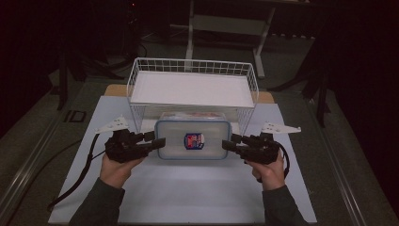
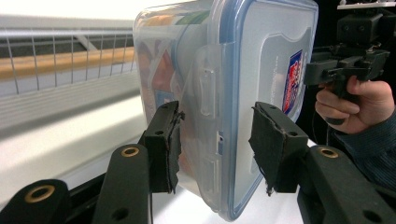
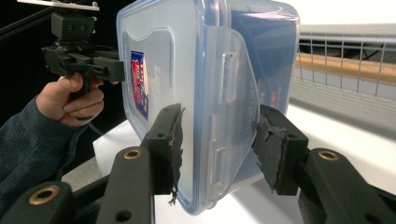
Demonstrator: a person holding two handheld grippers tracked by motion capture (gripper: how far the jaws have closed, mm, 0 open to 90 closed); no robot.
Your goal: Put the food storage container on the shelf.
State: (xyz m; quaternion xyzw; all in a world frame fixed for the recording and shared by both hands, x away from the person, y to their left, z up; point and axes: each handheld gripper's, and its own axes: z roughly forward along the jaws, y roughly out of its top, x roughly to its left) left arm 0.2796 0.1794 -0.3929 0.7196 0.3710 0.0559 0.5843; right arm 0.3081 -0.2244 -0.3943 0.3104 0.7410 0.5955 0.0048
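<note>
Centre of the high view: clear rectangular plastic container with a blue-rimmed snap lid [image 1: 193, 140], over the white mat [image 1: 188, 197] on the counter [image 1: 51, 136]. Directly behind it, toward the upper middle: white wire basket shelf [image 1: 193, 88], the container's far edge tucked under the shelf's front. At the container's left end: left gripper [image 1: 159, 142], one jaw on each side of that end's latch. At the right end: right gripper [image 1: 227, 143], likewise straddling the latch there. Lower frame: both forearms, entering from the bottom edge.
</note>
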